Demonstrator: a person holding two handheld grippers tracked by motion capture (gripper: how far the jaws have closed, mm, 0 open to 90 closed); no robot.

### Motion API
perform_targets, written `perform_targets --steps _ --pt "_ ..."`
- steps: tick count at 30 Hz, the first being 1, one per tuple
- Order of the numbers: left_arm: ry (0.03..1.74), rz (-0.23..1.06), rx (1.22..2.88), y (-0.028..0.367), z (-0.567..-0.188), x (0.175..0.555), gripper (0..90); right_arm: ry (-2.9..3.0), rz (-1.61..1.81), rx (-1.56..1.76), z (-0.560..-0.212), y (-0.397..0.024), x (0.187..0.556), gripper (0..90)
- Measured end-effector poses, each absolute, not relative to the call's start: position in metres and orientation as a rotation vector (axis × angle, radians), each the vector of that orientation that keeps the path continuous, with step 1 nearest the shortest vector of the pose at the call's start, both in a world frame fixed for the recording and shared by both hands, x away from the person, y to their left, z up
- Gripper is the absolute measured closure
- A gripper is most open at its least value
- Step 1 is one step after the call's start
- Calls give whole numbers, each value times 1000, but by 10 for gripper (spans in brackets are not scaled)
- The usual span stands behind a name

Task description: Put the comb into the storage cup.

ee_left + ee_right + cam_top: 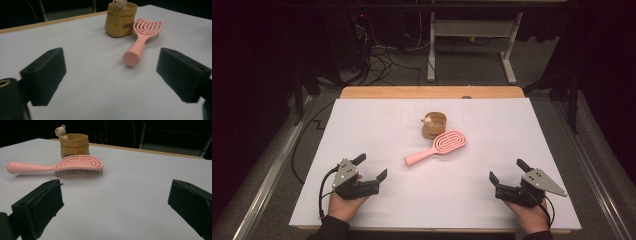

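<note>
Both hand-held grippers — left (371, 167), right (506, 170) — rest wide and empty on the worktop (362, 120); approach the brush (436, 147) squarely at its handle, clear of the pouch (433, 126).

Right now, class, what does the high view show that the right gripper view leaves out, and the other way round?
High view: the left hand, the right hand, the open left claw, floor cables. Right gripper view: the bristles and the print. Both: the open right claw, the pink brush, the pouch with its bear, the white table.
</note>
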State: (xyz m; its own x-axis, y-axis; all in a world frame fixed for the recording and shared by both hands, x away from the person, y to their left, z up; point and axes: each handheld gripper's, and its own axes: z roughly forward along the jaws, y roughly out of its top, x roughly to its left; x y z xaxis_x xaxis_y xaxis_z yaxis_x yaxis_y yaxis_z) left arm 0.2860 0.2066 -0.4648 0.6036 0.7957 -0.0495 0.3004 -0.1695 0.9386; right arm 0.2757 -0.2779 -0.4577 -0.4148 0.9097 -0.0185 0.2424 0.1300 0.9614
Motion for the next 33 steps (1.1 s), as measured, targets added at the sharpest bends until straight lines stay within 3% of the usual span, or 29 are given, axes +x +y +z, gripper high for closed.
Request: perform_targets --steps 3,7,12,19,26,30,32,33 --pt "894 567 1747 206 -465 286 175 1764 1315 1117 -458 -277 276 2" --pt "881 578 1762 205 -466 284 311 1764 1316 1116 -458 -277 276 2" --pt "816 557 1792 202 -466 283 560 1762 1320 1117 -458 -277 275 2" --pt "859 510 1794 196 -468 288 886 1760 1324 1124 -458 -277 275 2" --pt "949 502 1890 172 -462 319 888 1763 1329 1121 -458 -276 275 2" --pt "993 495 1990 148 -466 355 887 1757 1339 1124 -458 -277 275 2" --pt "1002 474 2007 145 -468 361 888 1758 1341 1125 -458 -278 276 2" --pt "1038 404 2023 142 -471 370 887 1758 1343 1126 -458 -279 276 2"
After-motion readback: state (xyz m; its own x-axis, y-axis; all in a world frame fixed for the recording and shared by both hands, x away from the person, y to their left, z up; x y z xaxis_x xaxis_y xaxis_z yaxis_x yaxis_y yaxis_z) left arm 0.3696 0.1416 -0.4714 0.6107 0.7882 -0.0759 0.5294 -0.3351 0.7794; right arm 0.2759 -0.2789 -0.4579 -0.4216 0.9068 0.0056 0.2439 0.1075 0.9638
